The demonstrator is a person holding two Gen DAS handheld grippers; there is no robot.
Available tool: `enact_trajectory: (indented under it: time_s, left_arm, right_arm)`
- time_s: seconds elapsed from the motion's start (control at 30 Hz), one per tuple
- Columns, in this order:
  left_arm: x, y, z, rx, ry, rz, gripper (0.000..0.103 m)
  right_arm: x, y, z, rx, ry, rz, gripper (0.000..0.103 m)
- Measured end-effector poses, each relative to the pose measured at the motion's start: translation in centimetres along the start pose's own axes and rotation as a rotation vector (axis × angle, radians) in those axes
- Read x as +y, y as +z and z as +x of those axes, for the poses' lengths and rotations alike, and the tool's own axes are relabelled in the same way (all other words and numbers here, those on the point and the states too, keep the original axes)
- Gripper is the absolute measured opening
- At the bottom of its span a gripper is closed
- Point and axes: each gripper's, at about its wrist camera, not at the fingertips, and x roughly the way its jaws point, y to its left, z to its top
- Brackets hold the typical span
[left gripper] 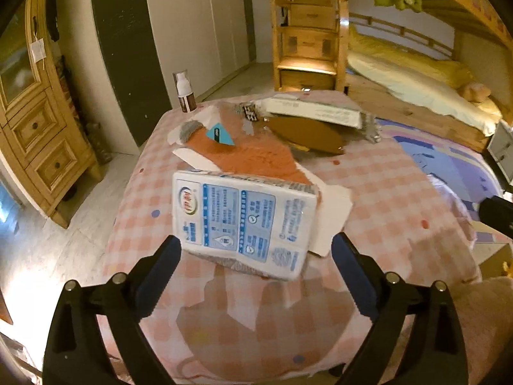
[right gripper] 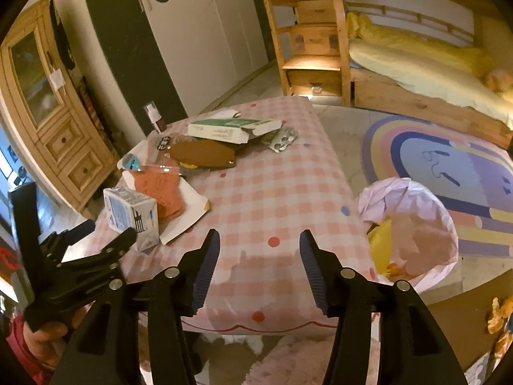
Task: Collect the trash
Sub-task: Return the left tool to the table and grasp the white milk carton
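At the near left corner of the checked tablecloth point(right gripper: 272, 192), the blue-and-white milk carton point(left gripper: 243, 221) lies just ahead of your left gripper point(left gripper: 256, 256), whose jaws stand wide on either side of it without touching, its long axis running roughly across the gap. Your right gripper point(right gripper: 259, 256) is also spread wide and empty over bare cloth, well apart from the carton, so the left is nearer. The pink-lined trash bin point(right gripper: 413, 224) stands off the table's right edge.

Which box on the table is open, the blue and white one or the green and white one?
The green and white box at the far end is open: its end flap sticks out. The blue and white carton, by the left gripper, looks closed.
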Motion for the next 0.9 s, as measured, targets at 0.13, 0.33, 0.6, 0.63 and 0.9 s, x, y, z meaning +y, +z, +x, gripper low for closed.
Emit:
enact_trajectory:
  time_s: [0.13,0.33,0.6,0.63,0.9]
  left_arm:
    - [-1.0,0.3,2.1,0.012,0.042,-0.001,0.092]
    - [-2.0,0.9,4.1,0.025,0.129,-0.005,0.094]
    - [-0.2,0.5,5.0,0.064,0.196,-0.022,0.081]
    - [0.2,0.3,4.6,0.061,0.188,-0.024,0.072]
    - [5.2,-1.7,1.0,0.005,0.112,-0.076,0.041]
  right_arm:
    - [-0.3,0.0,0.2,0.004,-0.001,0.004,0.056]
    - [-1.2,0.0,0.5,0.011,-0.001,0.02,0.056]
    - [-1.0,0.1,0.6,0.013,-0.002,0.006,0.056]
    - [-0.9,0.0,0.5,0.011,-0.002,0.004,0.056]
    - [0.4,-0.1,0.5,0.01,0.012,-0.021,0.056]
